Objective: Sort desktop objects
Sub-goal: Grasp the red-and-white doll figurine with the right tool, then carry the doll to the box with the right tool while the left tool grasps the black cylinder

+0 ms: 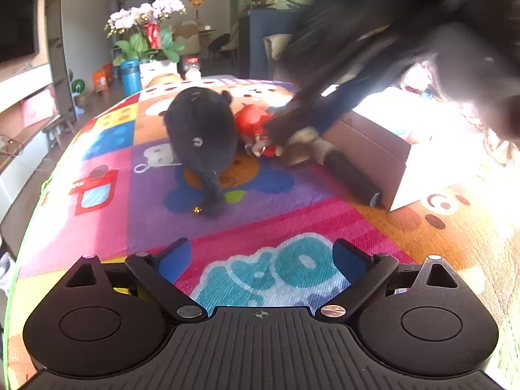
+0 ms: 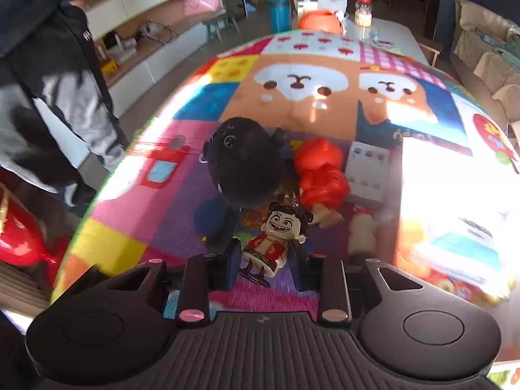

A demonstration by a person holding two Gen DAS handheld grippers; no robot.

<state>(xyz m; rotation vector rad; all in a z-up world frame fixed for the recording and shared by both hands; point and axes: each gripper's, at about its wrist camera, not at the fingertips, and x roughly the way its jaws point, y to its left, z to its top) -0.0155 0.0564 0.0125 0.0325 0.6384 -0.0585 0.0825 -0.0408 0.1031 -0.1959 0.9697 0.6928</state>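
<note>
The right gripper (image 2: 264, 260) is clamped on a small grinning figurine (image 2: 276, 237), its long axis running away from the tool, head pointing toward the black plush toy (image 2: 243, 162) and the red-haired doll (image 2: 320, 172) on the colourful play mat (image 2: 292, 74). The left gripper (image 1: 262, 253) hangs spread wide over the mat, holding nothing; the cardboard box (image 1: 373, 149), blurred by glare, seems to sit to its right

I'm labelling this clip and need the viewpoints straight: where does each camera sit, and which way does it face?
Left wrist: low behind the open left gripper, facing along the mat toward the black plush; the blurred right arm crosses top right.
Right wrist: above the right gripper, looking down; fingers flank a figurine.
Shared: black plush, red toy, mat.
</note>
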